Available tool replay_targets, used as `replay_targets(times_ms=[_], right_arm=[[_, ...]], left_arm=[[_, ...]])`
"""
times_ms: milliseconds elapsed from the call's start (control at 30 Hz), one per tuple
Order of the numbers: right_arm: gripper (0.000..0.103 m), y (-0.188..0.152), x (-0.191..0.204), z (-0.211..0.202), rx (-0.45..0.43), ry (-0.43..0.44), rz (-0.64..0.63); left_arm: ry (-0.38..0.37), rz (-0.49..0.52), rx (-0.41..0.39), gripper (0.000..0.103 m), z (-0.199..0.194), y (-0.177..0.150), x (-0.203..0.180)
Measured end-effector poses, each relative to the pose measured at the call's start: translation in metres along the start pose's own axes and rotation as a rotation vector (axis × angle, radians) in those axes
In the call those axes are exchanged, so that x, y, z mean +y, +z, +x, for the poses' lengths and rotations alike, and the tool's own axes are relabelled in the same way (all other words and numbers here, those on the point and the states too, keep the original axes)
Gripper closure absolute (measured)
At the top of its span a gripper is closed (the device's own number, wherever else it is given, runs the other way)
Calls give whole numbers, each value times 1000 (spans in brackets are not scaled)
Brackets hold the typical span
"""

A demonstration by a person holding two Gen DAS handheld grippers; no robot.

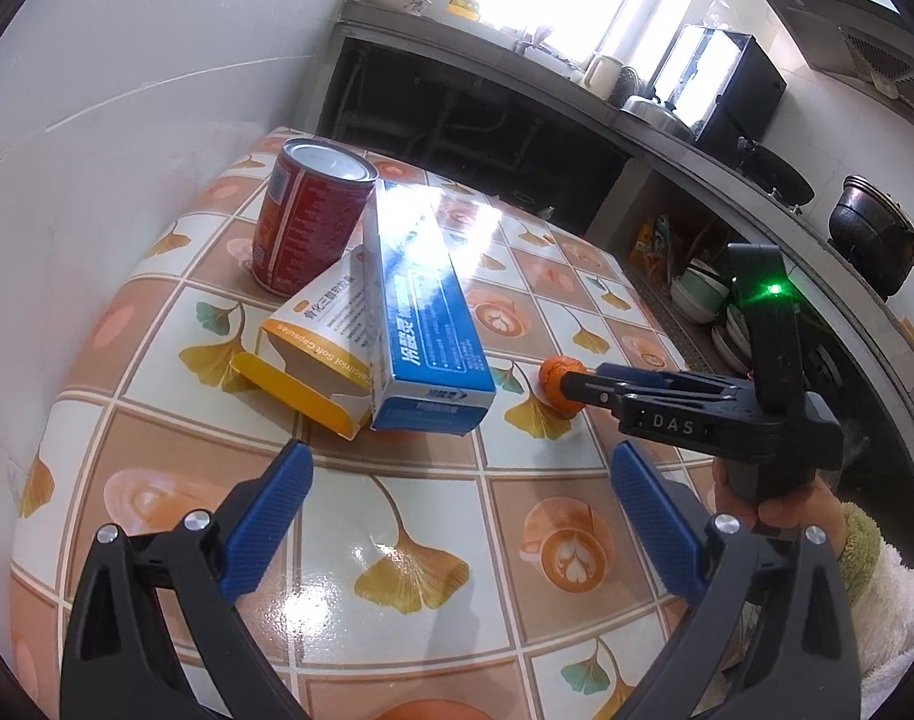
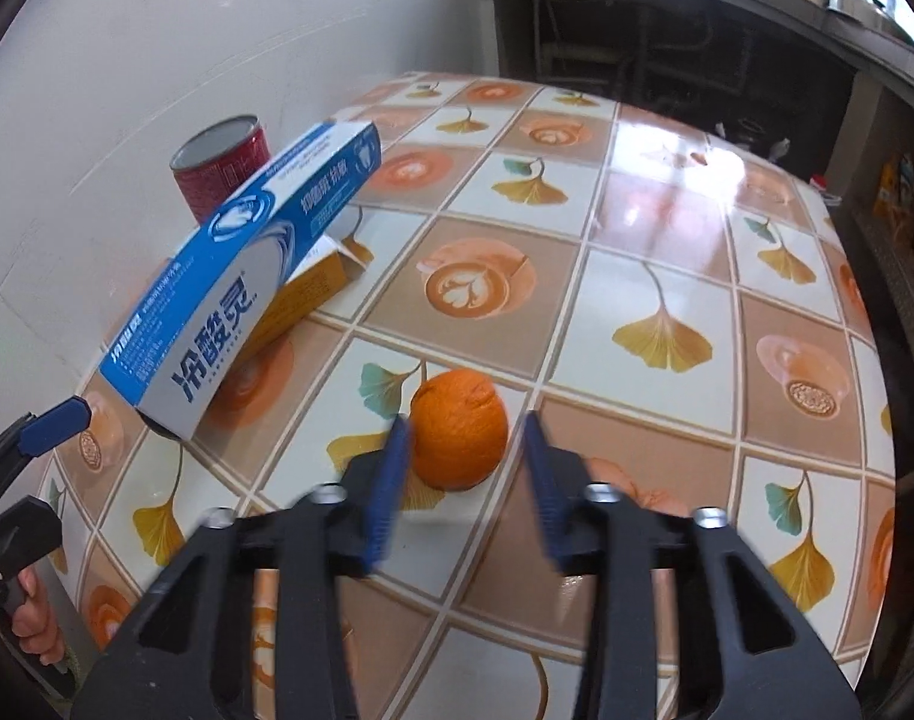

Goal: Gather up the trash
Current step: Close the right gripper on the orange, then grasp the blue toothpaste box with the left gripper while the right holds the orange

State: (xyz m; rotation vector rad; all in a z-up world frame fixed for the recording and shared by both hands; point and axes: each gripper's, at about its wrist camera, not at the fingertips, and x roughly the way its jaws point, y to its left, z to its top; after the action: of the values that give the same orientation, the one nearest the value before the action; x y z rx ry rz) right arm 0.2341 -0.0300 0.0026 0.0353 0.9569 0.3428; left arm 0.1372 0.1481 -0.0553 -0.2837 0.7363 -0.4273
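A: What is on the bench (image 2: 655,300)?

B: A patterned cloth of leaves and coffee cups covers it. At the far left, by the wall, stands a red can (image 1: 310,216). A long blue box (image 1: 424,312) leans on an opened yellow box (image 1: 313,354) just in front of the can.

A: And the grippers?

B: The left gripper (image 1: 457,516) hovers open near the boxes, nothing between its blue pads. The right gripper (image 2: 466,480) straddles a small orange (image 2: 459,429); its left pad looks against the fruit, the right pad stands clear, so no grip.
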Motion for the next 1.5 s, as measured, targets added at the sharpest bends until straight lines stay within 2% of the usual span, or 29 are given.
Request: replay_targets(times_ms=[167,300,400,733,1000,1100,1233,1367,1400,1500], right_arm=[[48,6,3,10,9,1,-17],[70,3,4,24,51,4,-18],[78,1,5,23,39,-3,-22],[84,-11,-11,12,33,1,16],[85,-18,-20,9,25,9,50],[85,-20,-24,8,21,21,67],[85,-22,-27,5,15,35,79],[85,-21,-29,7,12,49,89],[85,-21,-30,7,10,53,91],[85,-22,-33,6,6,63,97]], left_arm=[[2,8,8,6,3,2,-3],[11,22,10,6,3,1,-6],[23,31,12,6,3,2,-8],[54,42,15,6,11,9,-7],[103,86,-20,6,25,45,-7],[137,112,-2,12,38,63,-8],[161,113,102,25,68,85,-6],[241,107,164,38,92,97,-2],[273,106,179,39,98,99,0],[299,106,197,41,105,100,2]])
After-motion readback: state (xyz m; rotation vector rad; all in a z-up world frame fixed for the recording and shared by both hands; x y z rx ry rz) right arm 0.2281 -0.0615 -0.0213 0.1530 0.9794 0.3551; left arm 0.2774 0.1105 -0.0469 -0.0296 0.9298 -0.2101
